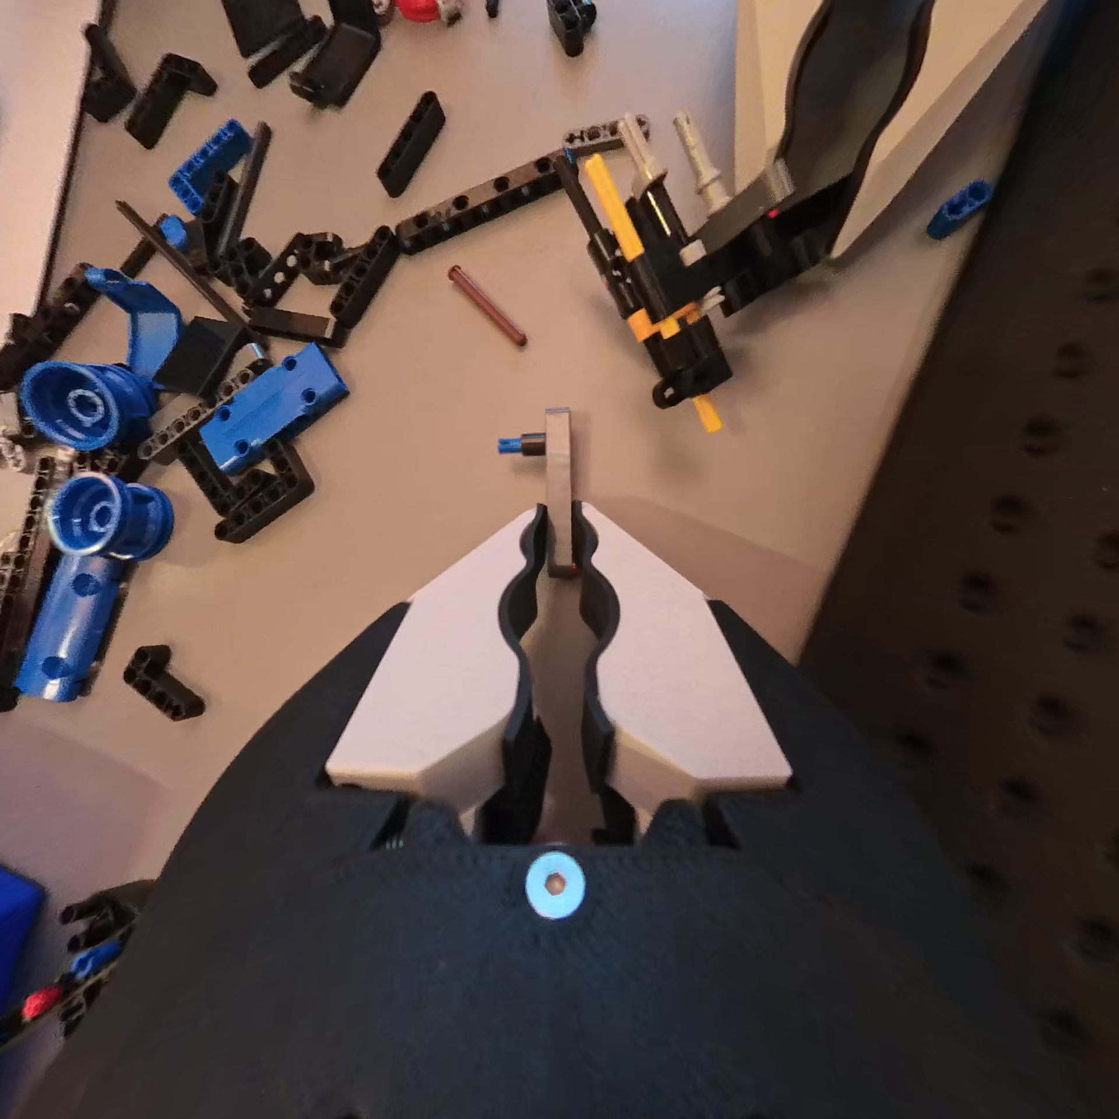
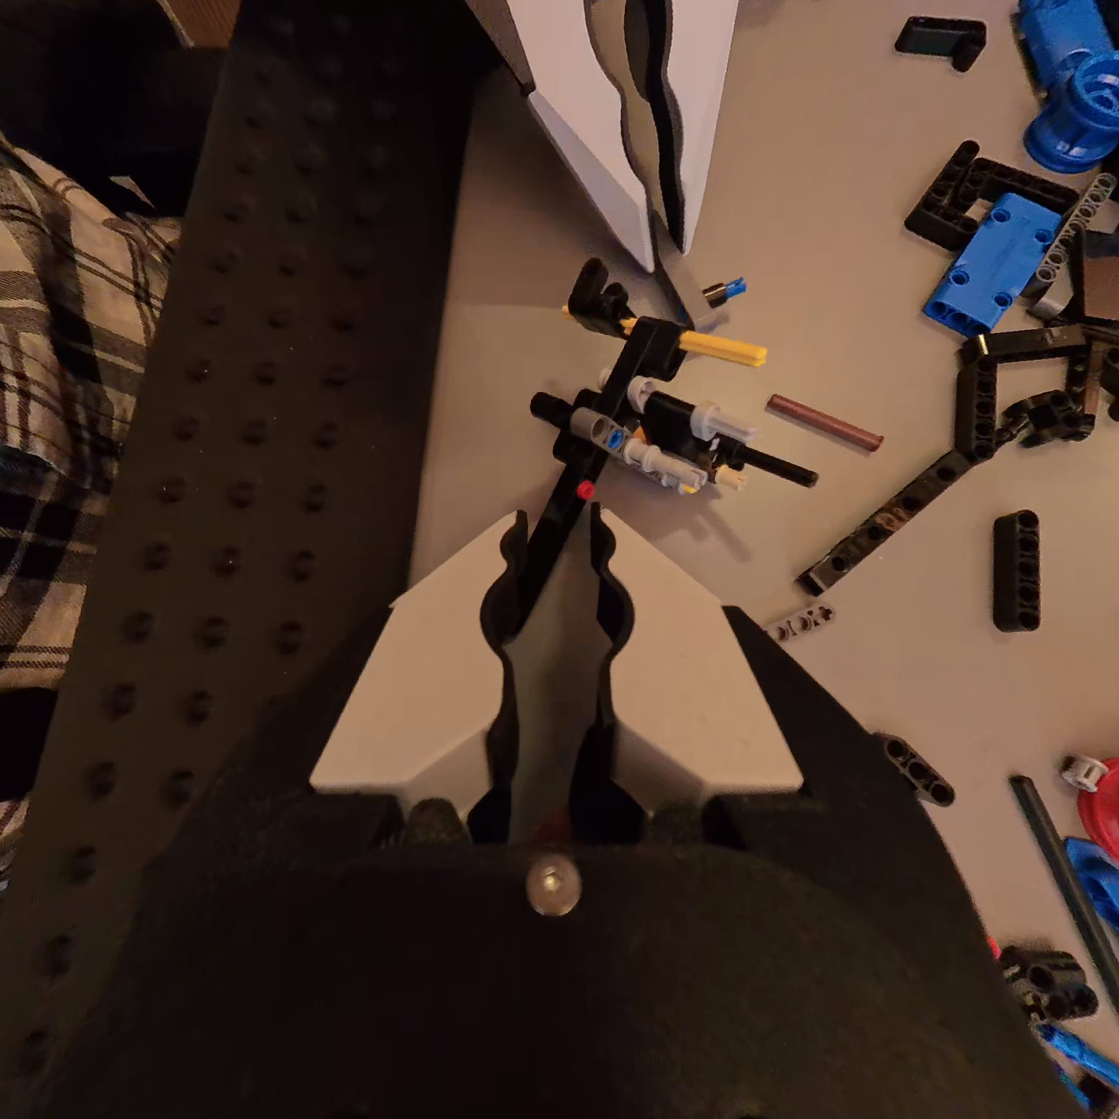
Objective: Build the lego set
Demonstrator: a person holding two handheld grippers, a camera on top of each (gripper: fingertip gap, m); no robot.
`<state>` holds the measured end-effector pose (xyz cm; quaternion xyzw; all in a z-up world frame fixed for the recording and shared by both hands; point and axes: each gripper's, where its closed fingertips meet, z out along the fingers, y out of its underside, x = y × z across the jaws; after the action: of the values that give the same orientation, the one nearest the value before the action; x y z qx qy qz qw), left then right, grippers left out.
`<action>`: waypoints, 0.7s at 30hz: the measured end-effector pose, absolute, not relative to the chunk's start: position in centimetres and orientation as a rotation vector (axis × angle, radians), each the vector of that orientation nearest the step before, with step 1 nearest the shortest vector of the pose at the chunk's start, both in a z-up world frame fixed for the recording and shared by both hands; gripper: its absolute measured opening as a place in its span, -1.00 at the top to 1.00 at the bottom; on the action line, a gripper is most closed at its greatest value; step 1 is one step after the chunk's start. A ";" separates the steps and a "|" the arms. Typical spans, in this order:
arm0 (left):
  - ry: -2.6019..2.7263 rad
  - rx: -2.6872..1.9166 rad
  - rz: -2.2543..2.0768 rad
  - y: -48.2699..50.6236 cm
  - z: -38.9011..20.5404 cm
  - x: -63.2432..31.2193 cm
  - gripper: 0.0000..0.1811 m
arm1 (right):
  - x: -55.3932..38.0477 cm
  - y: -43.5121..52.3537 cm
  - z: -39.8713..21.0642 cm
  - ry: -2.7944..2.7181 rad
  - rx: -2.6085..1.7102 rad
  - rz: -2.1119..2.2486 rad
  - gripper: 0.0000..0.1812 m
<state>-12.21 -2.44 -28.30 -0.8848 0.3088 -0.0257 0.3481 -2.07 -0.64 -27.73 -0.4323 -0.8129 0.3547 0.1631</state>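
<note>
My left gripper (image 1: 560,514) is shut on a grey beam (image 1: 558,466) that points forward above the table; both pads press on it. A blue and black pin (image 1: 514,445) sticks out of the beam's left side. The left gripper also shows in the right wrist view (image 2: 663,248), its grey beam (image 2: 690,306) close to the assembly. The partly built black assembly (image 2: 660,424), with a yellow axle (image 2: 720,350) and grey pins, lies at the table's edge. Its long black beam (image 2: 554,545) stands between the fingers of my right gripper (image 2: 557,521), leaning on the left pad with a gap at the right pad. The assembly also shows in the left wrist view (image 1: 666,290).
A brown axle (image 1: 487,306) lies loose between the grippers. A long black beam (image 1: 484,200) and a pile of blue and black parts (image 1: 272,406) with blue wheel hubs (image 1: 72,406) fill the left side. A dark perforated board (image 2: 272,424) borders the table; plaid cloth (image 2: 60,363) lies beyond. Some 11 cm of space lies between my two pairs of fingers. My left gripper's tips are some 8 cm from the brown axle (image 1: 487,306). It is also in sight in the right wrist view (image 2: 826,422).
</note>
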 end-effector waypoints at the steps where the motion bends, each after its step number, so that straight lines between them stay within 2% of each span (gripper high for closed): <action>1: 0.790 -2.282 -0.067 -2.4 -28.0 -12.3 0.95 | -2.1 -0.7 -27.6 -2.314 -1.235 1.025 0.80; 7: 0.744 -2.202 -0.040 -1.8 -25.9 -12.9 0.95 | -1.9 -0.3 -26.6 -2.280 -1.242 1.055 0.75; 21: 0.959 -1.825 0.257 1.3 -18.8 -8.9 0.95 | -4.4 4.3 -16.9 -1.800 -1.258 1.287 0.72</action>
<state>-8.86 1.29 -18.84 -0.7569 0.3978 0.1065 0.5074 -4.42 4.35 -16.92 -0.4725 -0.6760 0.4833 0.2936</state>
